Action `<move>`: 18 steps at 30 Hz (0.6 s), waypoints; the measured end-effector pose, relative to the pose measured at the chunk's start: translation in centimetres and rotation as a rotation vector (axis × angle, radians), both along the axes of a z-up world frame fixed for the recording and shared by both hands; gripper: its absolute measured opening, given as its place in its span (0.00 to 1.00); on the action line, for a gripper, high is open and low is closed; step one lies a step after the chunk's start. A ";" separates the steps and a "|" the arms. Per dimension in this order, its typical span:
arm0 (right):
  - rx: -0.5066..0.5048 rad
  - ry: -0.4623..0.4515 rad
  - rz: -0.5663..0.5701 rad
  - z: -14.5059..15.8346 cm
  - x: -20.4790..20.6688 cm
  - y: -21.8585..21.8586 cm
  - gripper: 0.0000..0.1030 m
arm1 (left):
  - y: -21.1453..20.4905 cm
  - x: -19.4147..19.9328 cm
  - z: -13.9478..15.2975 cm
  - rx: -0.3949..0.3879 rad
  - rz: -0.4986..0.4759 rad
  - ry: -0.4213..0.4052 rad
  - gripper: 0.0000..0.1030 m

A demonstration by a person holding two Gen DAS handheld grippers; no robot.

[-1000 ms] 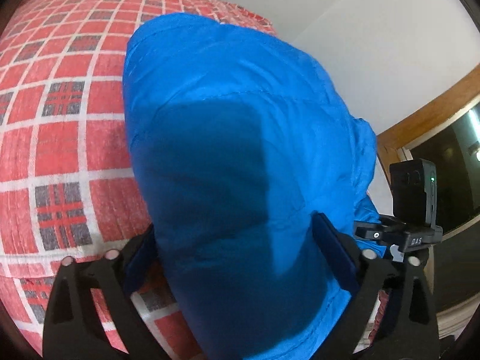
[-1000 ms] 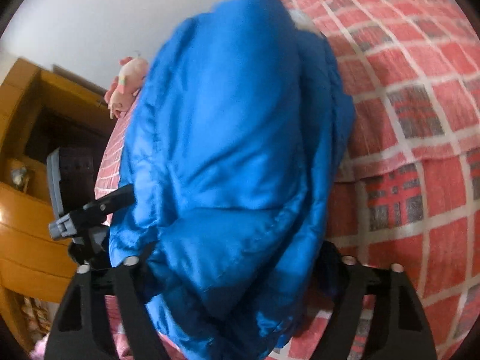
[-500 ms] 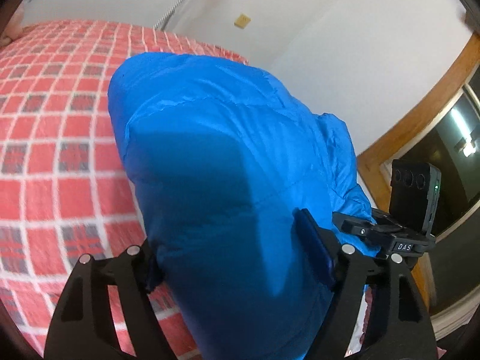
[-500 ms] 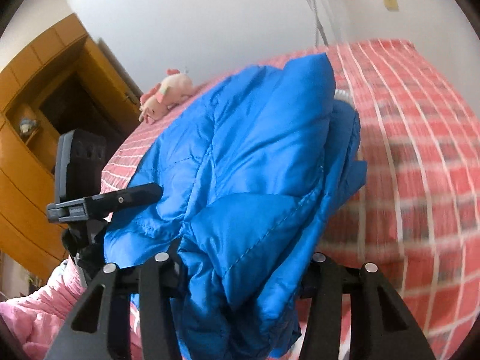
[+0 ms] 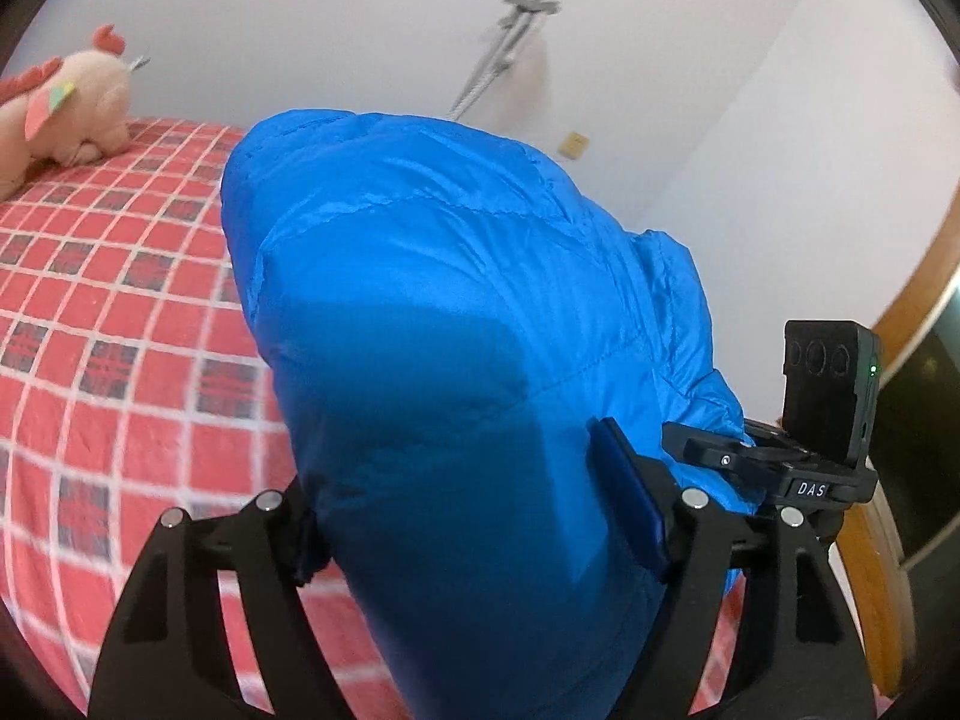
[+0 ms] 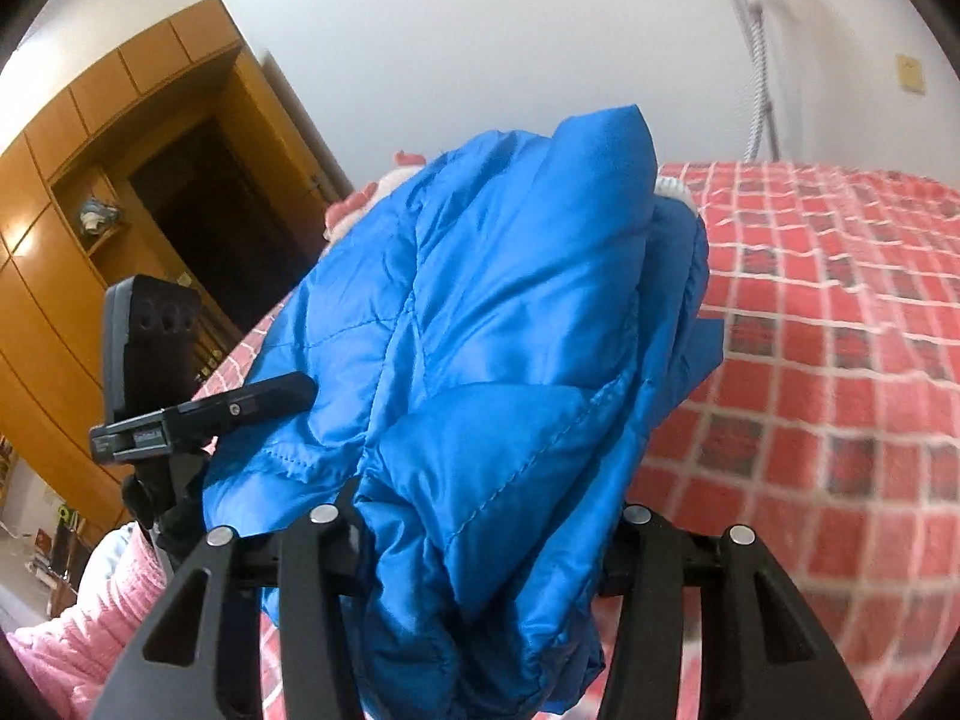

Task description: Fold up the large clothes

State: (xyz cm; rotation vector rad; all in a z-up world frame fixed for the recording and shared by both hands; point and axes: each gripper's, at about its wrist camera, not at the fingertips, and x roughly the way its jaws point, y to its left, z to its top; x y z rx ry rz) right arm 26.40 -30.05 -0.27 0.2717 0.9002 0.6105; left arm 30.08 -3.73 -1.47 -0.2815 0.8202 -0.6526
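Bright, even indoor light, soft and diffuse across white walls. Strong fisheye bending at the edges, with black vignette in every corner. Motion blur over the checked bedspread (image 5: 120, 312) and the pale stand (image 5: 510, 48) against the wall. Broad dark shadow across the lower half of the blue jacket (image 5: 456, 312); satin sheen on its upper folds. Dark doorway (image 6: 222, 222) underexposed.

You are holding both grippers angled downward. Your left gripper (image 5: 480, 540) is clamping a thick bundle of the blue jacket (image 5: 450, 330), its jaws standing wide after just closing in. Your right gripper (image 6: 480, 534) is clamping the same jacket, jaws narrower. Your pink sleeve (image 6: 72, 630) is showing low beside it.
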 end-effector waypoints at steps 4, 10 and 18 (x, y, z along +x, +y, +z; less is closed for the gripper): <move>0.007 0.107 -0.033 -5.8 2.8 0.5 0.52 | 0.9 3.4 -5.1 0.077 0.035 0.078 0.77; 0.032 0.119 -0.041 -6.4 2.5 0.2 0.54 | 1.0 3.3 -5.2 0.085 0.037 0.075 0.80; -0.016 0.097 -0.076 -4.6 0.5 0.6 0.62 | 1.4 1.0 -3.7 0.185 0.098 0.039 0.84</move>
